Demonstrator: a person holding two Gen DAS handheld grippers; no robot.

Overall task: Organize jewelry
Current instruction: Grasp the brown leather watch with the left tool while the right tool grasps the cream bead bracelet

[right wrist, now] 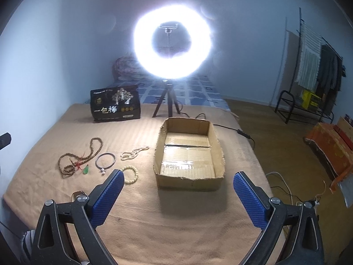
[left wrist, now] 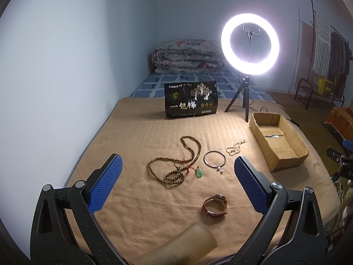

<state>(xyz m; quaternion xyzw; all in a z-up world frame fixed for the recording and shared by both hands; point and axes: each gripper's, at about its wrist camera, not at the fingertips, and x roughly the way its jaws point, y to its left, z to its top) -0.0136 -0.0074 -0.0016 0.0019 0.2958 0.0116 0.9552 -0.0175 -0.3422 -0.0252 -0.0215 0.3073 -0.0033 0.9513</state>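
Jewelry lies on a tan blanket (left wrist: 136, 145). A long brown bead necklace (left wrist: 189, 152) with a green pendant (left wrist: 199, 172), a silver bangle (left wrist: 214, 158), a cream bead strand (left wrist: 235, 147) and a brown leather watch (left wrist: 215, 205) show in the left wrist view. The right wrist view shows the necklace (right wrist: 88, 154), bangle (right wrist: 105, 160), strand (right wrist: 133, 152) and a cream bead bracelet (right wrist: 131, 174). An open cardboard box (right wrist: 161, 145) sits to the right. My left gripper (left wrist: 177, 165) is open above the necklace and bangle. My right gripper (right wrist: 177, 180) is open before the box.
A ring light (left wrist: 250, 44) on a tripod and a black packet (left wrist: 190, 101) stand at the back of the blanket. A folded quilt (left wrist: 187, 57) lies behind. A pale cylinder (left wrist: 187, 243) lies at the near edge. A wall is on the left, a clothes rack (right wrist: 313, 70) far right.
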